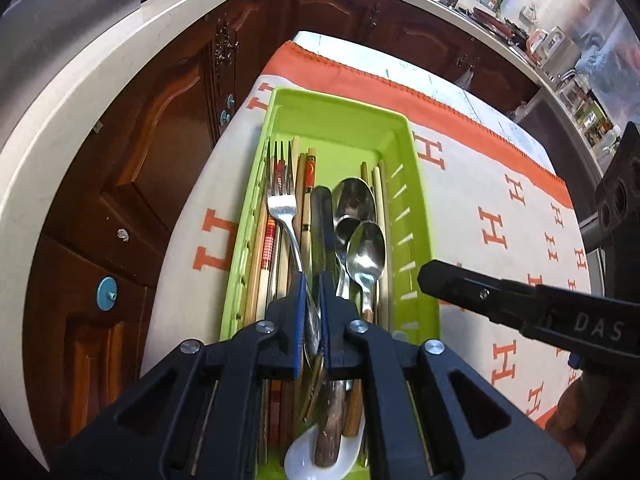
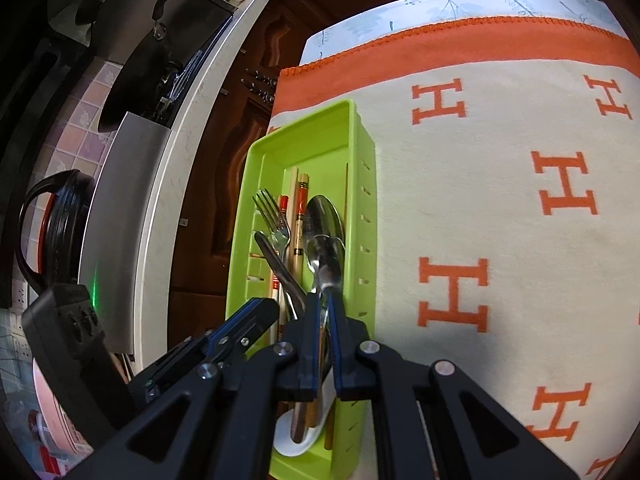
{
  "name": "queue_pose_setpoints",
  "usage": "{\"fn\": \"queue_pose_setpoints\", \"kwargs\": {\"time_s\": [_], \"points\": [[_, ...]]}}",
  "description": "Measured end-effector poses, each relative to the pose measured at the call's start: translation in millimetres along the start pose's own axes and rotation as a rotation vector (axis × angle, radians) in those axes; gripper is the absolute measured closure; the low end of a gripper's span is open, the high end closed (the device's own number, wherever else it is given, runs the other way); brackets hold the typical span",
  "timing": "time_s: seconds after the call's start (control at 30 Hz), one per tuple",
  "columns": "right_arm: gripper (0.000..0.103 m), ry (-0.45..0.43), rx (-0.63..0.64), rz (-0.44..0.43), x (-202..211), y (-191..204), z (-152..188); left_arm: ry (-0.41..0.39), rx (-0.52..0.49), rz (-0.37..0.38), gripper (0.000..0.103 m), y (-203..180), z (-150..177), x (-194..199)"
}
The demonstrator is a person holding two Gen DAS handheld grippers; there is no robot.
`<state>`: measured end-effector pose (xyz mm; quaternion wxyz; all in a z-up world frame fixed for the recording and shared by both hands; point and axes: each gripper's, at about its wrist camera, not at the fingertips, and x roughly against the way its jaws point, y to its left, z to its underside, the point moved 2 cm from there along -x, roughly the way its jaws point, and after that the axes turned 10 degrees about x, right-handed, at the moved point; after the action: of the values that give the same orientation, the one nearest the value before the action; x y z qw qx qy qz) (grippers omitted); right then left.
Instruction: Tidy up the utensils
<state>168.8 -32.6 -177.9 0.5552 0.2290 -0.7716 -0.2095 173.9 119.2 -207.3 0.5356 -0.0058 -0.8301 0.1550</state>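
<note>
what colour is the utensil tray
Lime green tray, clearest in the right wrist view.

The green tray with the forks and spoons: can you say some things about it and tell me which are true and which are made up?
1. The green tray sits on a cloth with orange H letters. True.
2. The tray holds only spoons. False: the fork, spoons and chopsticks lie in it too.
3. The left gripper is closed on the fork's handle. True.
4. The right gripper is far from the tray. False: it is over the tray, shut on a spoon handle.
</note>
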Motion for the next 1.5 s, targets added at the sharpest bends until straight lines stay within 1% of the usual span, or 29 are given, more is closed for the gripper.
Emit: {"fn": "queue_pose_setpoints", "kwargs": {"time_s": [0.03,0.1,0.17,0.23,0.33,0.47,0.63,0.7,0.73,0.77,0.8,0.83,0.87,0.93,1.03,1.1,1.2,1.23,1.27,1.37,1.5], "points": [[0.097,0.001,0.007,-0.002,2,0,2,-0.001,-0.008,-0.003,0.089,-2,2,4],[0.097,-0.002,0.023,0.001,6,1,6,-0.011,-0.016,-0.008,0.065,-3,5,10],[0.096,-0.008,0.041,0.022,10,2,10,-0.035,-0.022,-0.003,0.054,-6,10,22],[0.096,-0.011,0.057,0.031,16,2,15,-0.051,-0.033,0.005,0.052,-9,16,32],[0.096,-0.019,0.086,0.061,26,2,26,-0.051,-0.046,0.022,0.049,-14,26,44],[0.096,-0.029,0.129,0.114,40,-1,43,-0.064,-0.067,0.036,0.041,-22,40,61],[0.096,-0.028,0.130,0.166,60,-9,70,-0.073,-0.108,0.058,0.033,-36,60,80],[0.094,-0.037,0.133,0.205,73,-13,81,-0.078,-0.119,0.065,0.030,-41,69,89],[0.090,-0.042,0.134,0.227,79,-15,87,-0.084,-0.123,0.068,0.029,-44,72,93],[0.084,-0.049,0.132,0.252,88,-18,94,-0.092,-0.128,0.072,0.026,-47,76,99],[0.080,-0.056,0.132,0.264,95,-20,99,-0.093,-0.134,0.074,0.023,-49,78,103],[0.073,-0.063,0.132,0.277,103,-22,103,-0.096,-0.139,0.078,0.023,-52,81,108],[0.069,-0.076,0.131,0.300,114,-24,109,-0.103,-0.142,0.086,0.023,-56,84,114],[0.066,-0.099,0.135,0.335,134,-29,116,-0.114,-0.156,0.096,0.023,-63,89,126],[0.065,-0.129,0.136,0.391,161,-30,123,-0.131,-0.179,0.113,0.022,-77,96,144],[0.065,-0.153,0.137,0.412,181,-30,129,-0.143,-0.198,0.114,0.022,-85,101,156],[0.060,-0.198,0.152,0.431,209,-23,136,-0.171,-0.223,0.126,0.022,-98,110,180],[0.056,-0.214,0.161,0.435,217,-19,137,-0.180,-0.227,0.126,0.021,-102,111,188],[0.053,-0.232,0.171,0.441,226,-15,140,-0.193,-0.230,0.124,0.021,-105,112,197],[0.046,-0.280,0.195,0.446,246,-2,142,-0.226,-0.237,0.090,0.020,-112,115,218],[0.042,-0.345,0.227,0.469,271,15,141,-0.279,-0.255,0.076,0.017,-121,116,248]]}}
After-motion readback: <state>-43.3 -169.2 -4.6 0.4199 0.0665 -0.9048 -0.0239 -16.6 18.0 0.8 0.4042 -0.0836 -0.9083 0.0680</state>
